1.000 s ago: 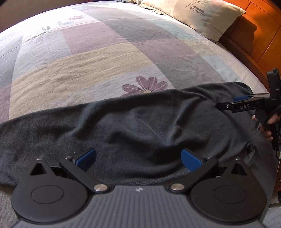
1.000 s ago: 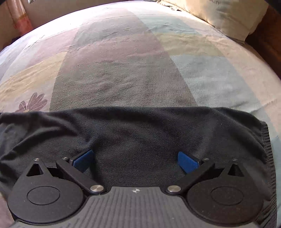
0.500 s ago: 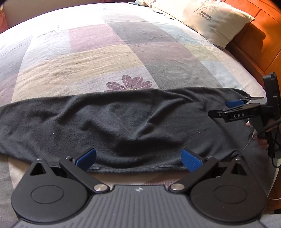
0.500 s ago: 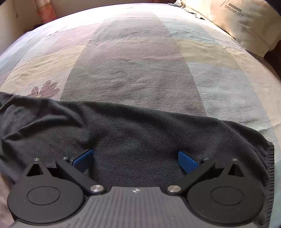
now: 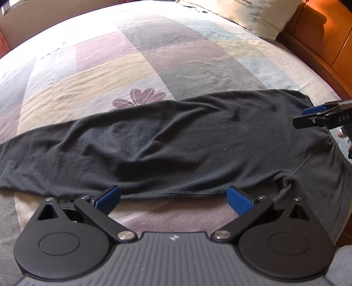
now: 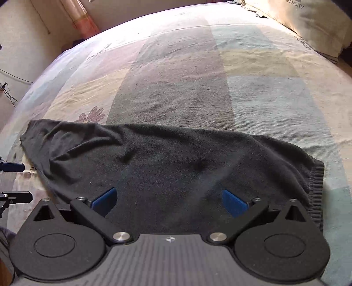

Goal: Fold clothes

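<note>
A dark grey garment (image 5: 176, 136) lies in a long band across the patchwork bedsheet (image 5: 114, 72), with a stitched edge nearest me. My left gripper (image 5: 173, 199) is open, its blue pads right at that near edge and only bare sheet between them. In the right wrist view the same garment (image 6: 176, 165) ends in a ribbed hem (image 6: 316, 187) on the right. My right gripper (image 6: 169, 201) hovers open over the cloth, holding nothing. The right gripper (image 5: 319, 116) also shows at the garment's right end, and the left gripper (image 6: 13, 182) at the far left edge.
A cream pillow (image 5: 248, 13) lies at the head of the bed, against an orange wooden headboard (image 5: 325, 37). A flower print (image 5: 140, 98) marks the sheet just beyond the garment. A curtain (image 6: 83, 19) and a cable (image 6: 8, 88) are past the bed's left side.
Both grippers have drawn back towards me and stayed open. The left one was over the cloth and now sits at its near edge. The garment lies flatter and longer across the bed.
</note>
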{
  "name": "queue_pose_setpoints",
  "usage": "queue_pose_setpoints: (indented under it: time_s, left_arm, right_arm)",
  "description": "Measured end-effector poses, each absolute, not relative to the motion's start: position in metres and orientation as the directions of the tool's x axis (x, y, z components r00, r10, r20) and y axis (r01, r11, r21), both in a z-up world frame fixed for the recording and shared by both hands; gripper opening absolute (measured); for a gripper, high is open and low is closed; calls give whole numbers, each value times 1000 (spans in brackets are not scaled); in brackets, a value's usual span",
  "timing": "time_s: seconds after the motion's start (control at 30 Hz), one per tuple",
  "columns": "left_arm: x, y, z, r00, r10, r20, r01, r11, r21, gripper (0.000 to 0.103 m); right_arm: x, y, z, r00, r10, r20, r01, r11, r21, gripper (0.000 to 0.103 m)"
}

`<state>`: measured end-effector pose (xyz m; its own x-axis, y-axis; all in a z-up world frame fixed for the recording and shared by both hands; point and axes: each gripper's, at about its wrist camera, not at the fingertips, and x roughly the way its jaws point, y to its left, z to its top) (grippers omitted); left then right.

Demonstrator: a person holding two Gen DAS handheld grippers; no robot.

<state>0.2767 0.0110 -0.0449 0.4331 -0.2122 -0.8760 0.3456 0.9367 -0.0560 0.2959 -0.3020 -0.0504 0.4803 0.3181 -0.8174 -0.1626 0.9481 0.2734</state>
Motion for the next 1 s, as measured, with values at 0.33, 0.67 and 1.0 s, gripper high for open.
queue_pose_setpoints:
  time_s: [0.33,0.67,1.0]
  left_arm:
    - [215,33,-56,391,-260,-883,500,865,-34,102]
    - [134,86,-16,242,-157,-958,351,934,-64,102]
    - [104,87,-95,111,-146,-983,290,951,-109,102]
  right_arm:
    - [234,-253,-64,479,232,-846,-197,968,154,103]
    - [180,-219,-84,340,202,-918,-300,949,98,103]
    - [163,-224,-92,394,215,-894,-435,900,25,103]
